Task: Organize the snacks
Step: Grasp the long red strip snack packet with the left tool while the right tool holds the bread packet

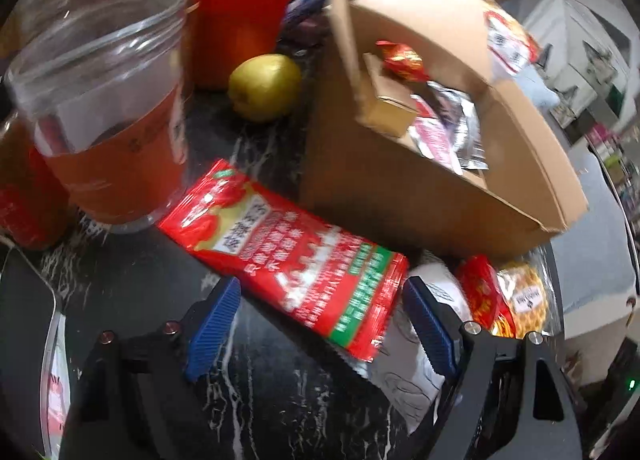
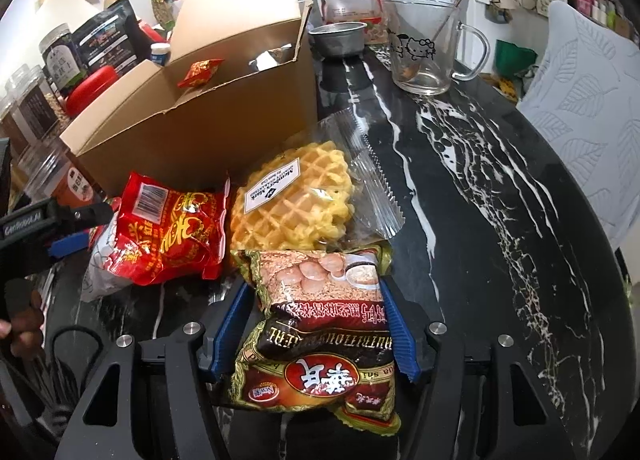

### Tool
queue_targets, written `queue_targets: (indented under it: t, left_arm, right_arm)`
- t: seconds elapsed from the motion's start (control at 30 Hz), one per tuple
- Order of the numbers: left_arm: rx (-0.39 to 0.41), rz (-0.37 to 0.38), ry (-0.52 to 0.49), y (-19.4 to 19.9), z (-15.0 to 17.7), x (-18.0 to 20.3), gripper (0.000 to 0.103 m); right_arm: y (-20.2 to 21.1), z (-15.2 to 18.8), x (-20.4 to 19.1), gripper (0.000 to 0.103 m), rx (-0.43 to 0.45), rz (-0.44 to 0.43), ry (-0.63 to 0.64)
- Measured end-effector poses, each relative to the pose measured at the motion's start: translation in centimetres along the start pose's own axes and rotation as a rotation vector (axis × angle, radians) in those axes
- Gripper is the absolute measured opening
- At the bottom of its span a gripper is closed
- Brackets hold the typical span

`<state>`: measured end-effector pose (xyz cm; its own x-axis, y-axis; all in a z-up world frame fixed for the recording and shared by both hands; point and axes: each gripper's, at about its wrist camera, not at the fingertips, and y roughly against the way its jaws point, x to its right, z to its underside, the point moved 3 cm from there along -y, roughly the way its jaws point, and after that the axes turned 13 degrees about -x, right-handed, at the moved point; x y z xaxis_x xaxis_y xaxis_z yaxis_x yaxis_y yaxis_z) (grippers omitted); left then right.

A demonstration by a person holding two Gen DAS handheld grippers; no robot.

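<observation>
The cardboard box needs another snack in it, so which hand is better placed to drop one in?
Probably the right. Its hand-held gripper already clamps the brown cereal packet, just below the cardboard box. The left hand-held gripper stands open over the red sachet, gripping nothing yet.

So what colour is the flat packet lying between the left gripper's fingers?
Mostly red, with green bands: the flat packet, clearest in the left wrist view.

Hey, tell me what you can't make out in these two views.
- Brown cardboard box: right wrist view, its walls hide most of the contents.
- Clear plastic jar: left wrist view, motion blur makes the label unreadable.
- Brown cereal packet: right wrist view, right tongs cover its sides.
</observation>
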<state>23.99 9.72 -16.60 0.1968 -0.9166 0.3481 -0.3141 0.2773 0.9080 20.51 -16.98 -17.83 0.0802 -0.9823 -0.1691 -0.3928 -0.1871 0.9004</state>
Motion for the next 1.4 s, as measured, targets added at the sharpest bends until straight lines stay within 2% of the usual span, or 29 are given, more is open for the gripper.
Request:
queue_targets:
  t: [0.23,0.53,0.57,0.6,0.67,0.7,0.83,0.93,1.07,1.4]
  left_arm:
    - [-0.016,0.002,0.012,0.3,0.7,-0.1,0.084]
    - [0.005,0.022,0.063,-0.4,-1.1,-0.7,0.083]
    - [0.023,0.033,0.071,-0.3,-1.2,-0.8,0.068]
    - [0.029,0.04,0.075,-0.3,-1.2,-1.0,0.06]
    - [0.025,0.101,0.089,-0.4,-1.1,-1.3,0.036]
    - [0.017,0.134,0.102,-0.6,-1.0,-1.5,0.033]
    - [0.036,0.131,0.094,-0.2,-0.5,-1.2,0.025]
    - [0.055,0.102,0.057,0.8,0.1,-0.8,0.018]
    - [0.07,0.08,0.028,1.7,0.7,-0.7,0.011]
    - [0.062,0.024,-0.099,3.5,3.5,0.0,0.009]
  right_arm:
    - [0.0,-0.2,0.0,0.063,-0.003,0.006,0.006]
    - [-0.2,-0.3,-0.1,0.063,0.0,0.015,0.011]
    - [-0.2,-0.3,-0.1,0.063,0.0,0.016,0.01]
    - [-0.2,-0.4,-0.1,0.063,0.0,0.017,0.01]
    - [-0.3,-0.4,-0.1,0.063,-0.001,0.019,0.01]
    - [-0.3,-0.4,-0.2,0.063,-0.002,0.019,0.01]
    - [-0.3,-0.5,0.0,0.062,0.003,0.013,0.007]
    - [-0.1,-0.3,0.0,0.052,0.012,0.013,0.016]
    - [0.0,-0.1,0.0,0.05,0.012,0.011,0.022]
    - [0.6,1.4,-1.0,0.049,0.003,-0.012,0.06]
